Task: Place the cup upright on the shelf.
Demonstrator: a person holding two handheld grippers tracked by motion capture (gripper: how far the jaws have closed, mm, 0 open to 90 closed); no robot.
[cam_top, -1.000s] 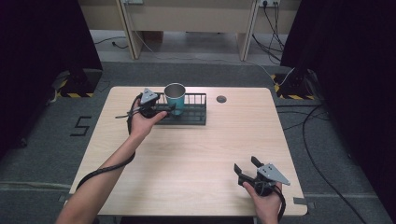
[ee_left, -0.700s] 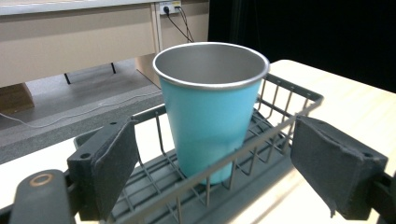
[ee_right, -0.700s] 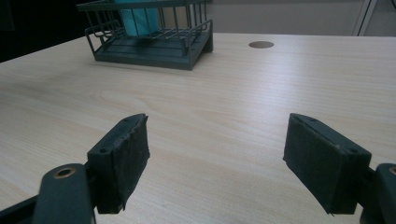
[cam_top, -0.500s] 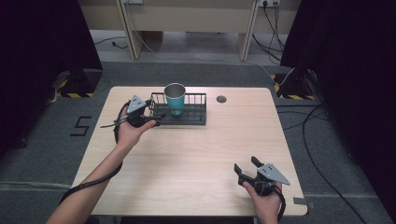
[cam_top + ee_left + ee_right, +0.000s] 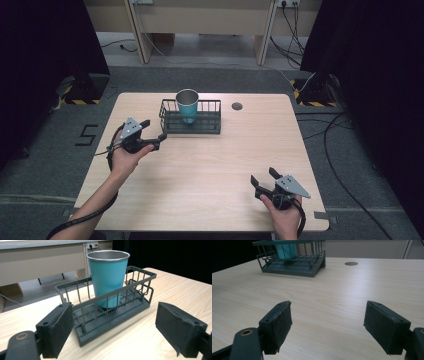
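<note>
My left gripper [image 5: 154, 134] hung wide open and empty just left of the wire basket [image 5: 190, 123], where the teal cup [image 5: 187, 105] stood upright. My right gripper [image 5: 263, 180], equally agape, sat well nearer me. I judged a level, slow approach best.

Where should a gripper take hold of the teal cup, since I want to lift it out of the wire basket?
Grip the teal cup by its upper wall near the rim, coming from above. It stands upright in the wire basket, whose bars fence off its lower half, while the top rises clear. The open left gripper is nearest.
</note>
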